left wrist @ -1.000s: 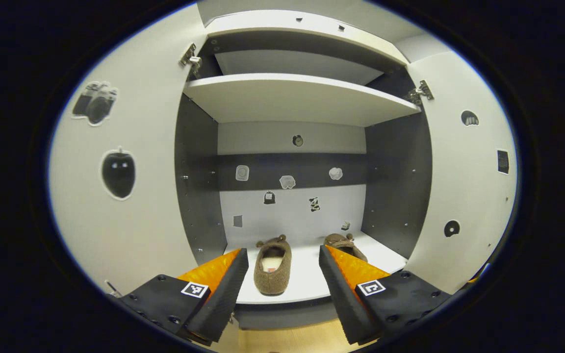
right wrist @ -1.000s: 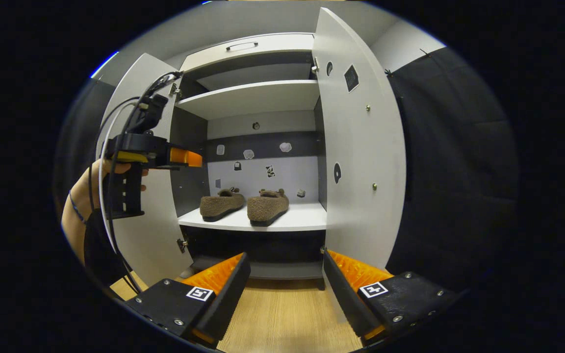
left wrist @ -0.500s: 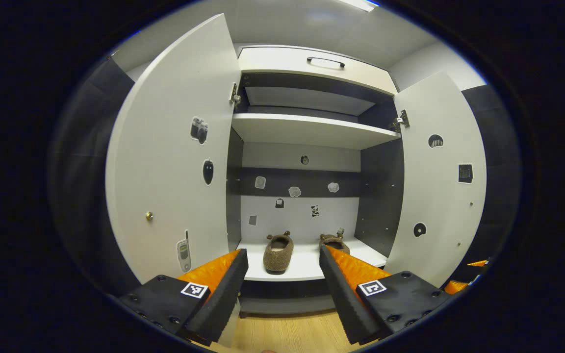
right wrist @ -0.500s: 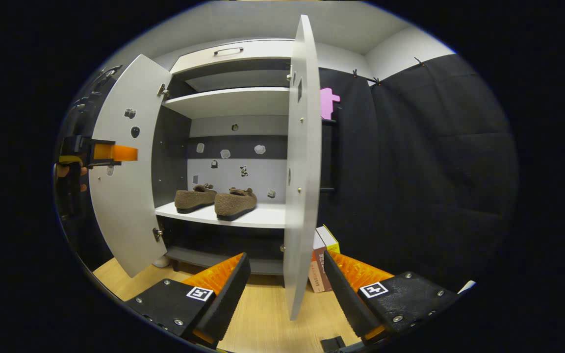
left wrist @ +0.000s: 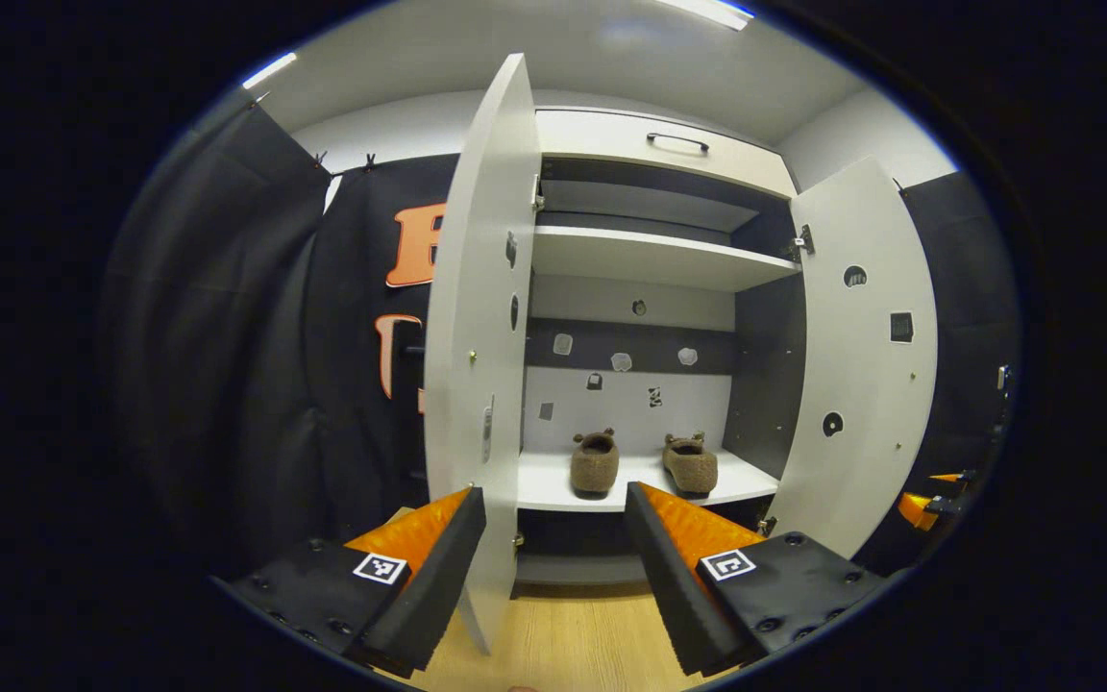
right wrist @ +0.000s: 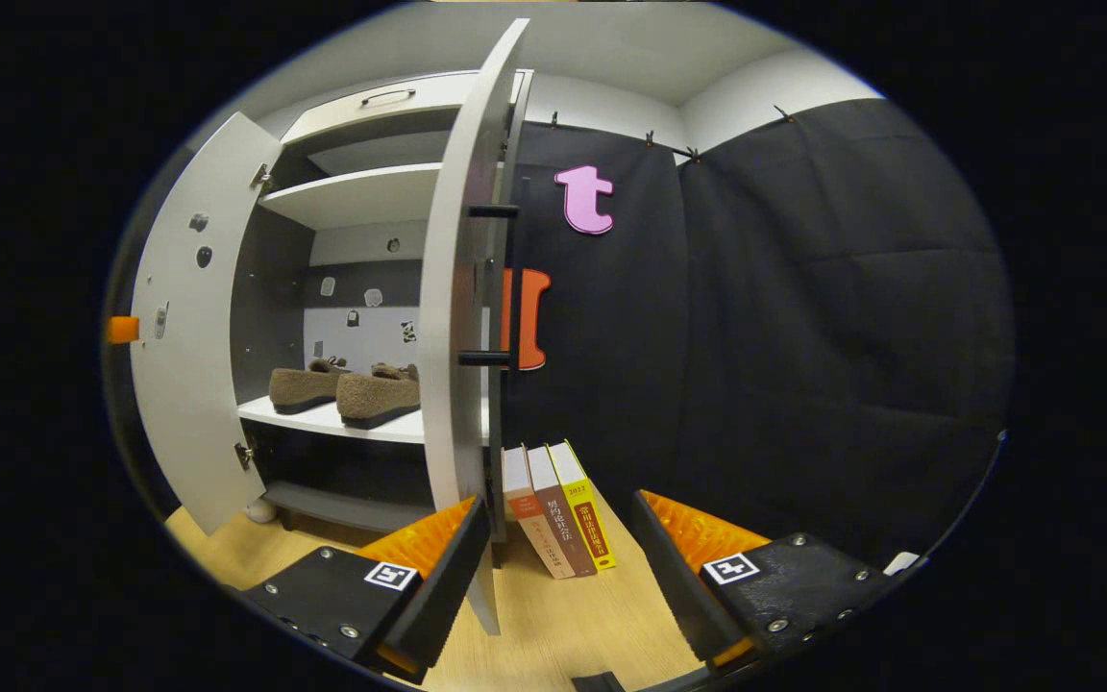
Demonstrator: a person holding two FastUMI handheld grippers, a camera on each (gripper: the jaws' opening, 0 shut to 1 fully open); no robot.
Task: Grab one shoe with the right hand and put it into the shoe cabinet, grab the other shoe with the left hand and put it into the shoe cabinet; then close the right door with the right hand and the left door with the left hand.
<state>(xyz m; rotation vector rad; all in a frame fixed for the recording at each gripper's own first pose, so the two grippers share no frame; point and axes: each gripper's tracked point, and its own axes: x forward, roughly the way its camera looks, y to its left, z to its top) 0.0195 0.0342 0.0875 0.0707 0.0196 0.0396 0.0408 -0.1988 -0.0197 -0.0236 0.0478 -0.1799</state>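
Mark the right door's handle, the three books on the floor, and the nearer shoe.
right door's handle (right wrist: 494, 285), right gripper view, middle of the bar.
books (right wrist: 561, 509), right gripper view, middle spine.
nearer shoe (right wrist: 376, 396), right gripper view, its side.

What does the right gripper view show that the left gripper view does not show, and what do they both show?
Right gripper view: three books leaning beside the cabinet on the floor, and the black handle on the right door's outer face.

Left gripper view: the drawer front seen head-on, and the left door's edge.

Both: two brown shoes on the lower shelf, both doors open, both grippers' fingers open and empty.
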